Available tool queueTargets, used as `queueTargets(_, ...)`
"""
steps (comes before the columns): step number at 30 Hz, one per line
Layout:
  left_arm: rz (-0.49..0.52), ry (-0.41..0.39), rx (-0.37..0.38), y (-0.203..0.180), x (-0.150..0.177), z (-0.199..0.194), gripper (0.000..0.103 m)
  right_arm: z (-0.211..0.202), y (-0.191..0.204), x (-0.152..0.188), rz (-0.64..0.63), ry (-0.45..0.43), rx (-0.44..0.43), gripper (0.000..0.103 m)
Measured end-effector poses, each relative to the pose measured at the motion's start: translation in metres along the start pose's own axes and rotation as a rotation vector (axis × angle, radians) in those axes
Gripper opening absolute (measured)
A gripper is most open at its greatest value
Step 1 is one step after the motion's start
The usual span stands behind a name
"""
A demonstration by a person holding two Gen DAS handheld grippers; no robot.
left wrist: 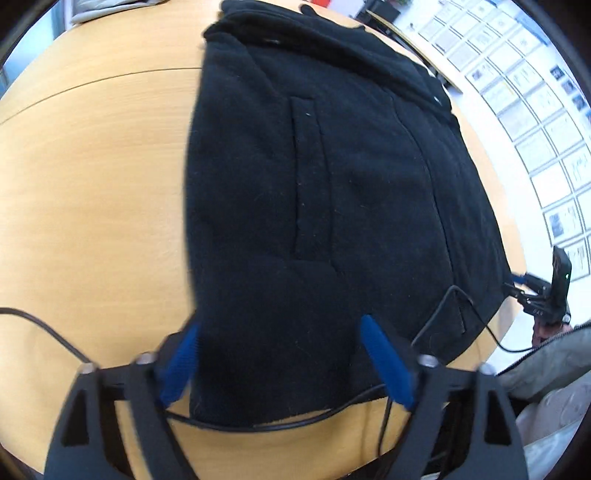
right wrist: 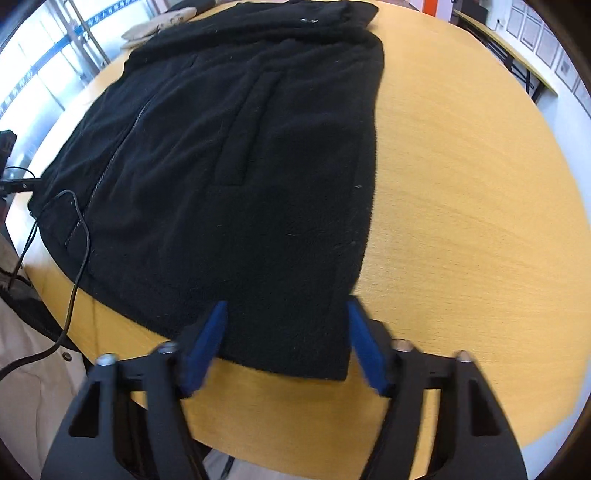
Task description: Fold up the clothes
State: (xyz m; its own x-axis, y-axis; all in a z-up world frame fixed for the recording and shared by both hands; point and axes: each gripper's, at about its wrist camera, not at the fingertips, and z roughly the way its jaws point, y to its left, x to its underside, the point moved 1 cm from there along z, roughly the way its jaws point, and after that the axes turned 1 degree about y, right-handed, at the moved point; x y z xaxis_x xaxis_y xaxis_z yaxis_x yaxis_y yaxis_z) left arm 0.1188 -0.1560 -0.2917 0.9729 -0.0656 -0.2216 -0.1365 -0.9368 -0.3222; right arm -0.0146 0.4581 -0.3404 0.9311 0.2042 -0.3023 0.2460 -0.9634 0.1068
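Observation:
A black fleece jacket lies flat on a light wooden table, zip and pocket facing up. My left gripper points down over the hem's left corner, its blue pads apart and straddling the cloth without pinching it. In the right wrist view the same jacket spreads away from me. My right gripper stands over the hem's right corner, and its blue pads are apart with the fabric lying flat between them. That right gripper also shows small at the far hem corner in the left wrist view.
A thin black cable crosses the hem and runs under the left gripper; the same cable trails off the table edge. Folded pale cloth lies at the far end. Framed sheets cover the wall. A person's pale sleeve is close by.

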Motion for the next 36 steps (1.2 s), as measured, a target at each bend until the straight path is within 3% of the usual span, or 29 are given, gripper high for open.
queueTargets(1, -0.038, 0.005, -0.001, 0.006, 0.002, 0.0, 0.023, 0.002, 0.002, -0.003, 0.009, 0.009, -0.012, 0.017)
queueTargets(2, -0.081, 0.012, 0.011, 0.013, 0.002, 0.0, 0.016, 0.004, 0.005, -0.006, 0.019, 0.02, -0.024, 0.017)
queueTargets(4, -0.135, 0.024, 0.046, 0.02, 0.003, -0.002, 0.014, 0.007, 0.002, -0.01, 0.051, 0.045, -0.041, 0.016)
queueTargets(7, -0.152, 0.059, 0.031, 0.021, 0.005, -0.002, 0.011, 0.007, -0.008, -0.014, 0.119, 0.093, -0.143, 0.014)
queueTargets(13, -0.248, 0.12, 0.043, 0.027, 0.021, -0.03, 0.008, -0.039, -0.008, -0.036, 0.073, 0.017, -0.387, 0.013)
queueTargets(16, -0.359, 0.088, 0.111, 0.03, 0.015, -0.063, 0.007, -0.071, -0.003, -0.054, 0.043, -0.057, -0.482, 0.013)
queueTargets(20, -0.467, -0.001, 0.207, 0.027, -0.008, -0.106, 0.007, -0.112, -0.005, -0.108, 0.031, -0.252, -0.57, 0.013)
queueTargets(24, -0.496, -0.11, 0.308, 0.022, -0.068, -0.128, 0.007, -0.123, -0.017, -0.168, 0.04, -0.388, -0.617, 0.013)
queueTargets(27, -0.509, -0.2, 0.386, 0.027, -0.139, -0.134, 0.007, -0.117, -0.028, -0.215, 0.047, -0.463, -0.621, 0.013)
queueTargets(32, -0.497, -0.281, 0.444, 0.048, -0.241, -0.116, 0.007, -0.086, -0.048, -0.307, 0.079, -0.562, -0.554, 0.013)
queueTargets(36, -0.486, -0.297, 0.459, 0.074, -0.32, -0.079, 0.008, -0.046, -0.075, -0.382, 0.16, -0.576, -0.508, 0.013)
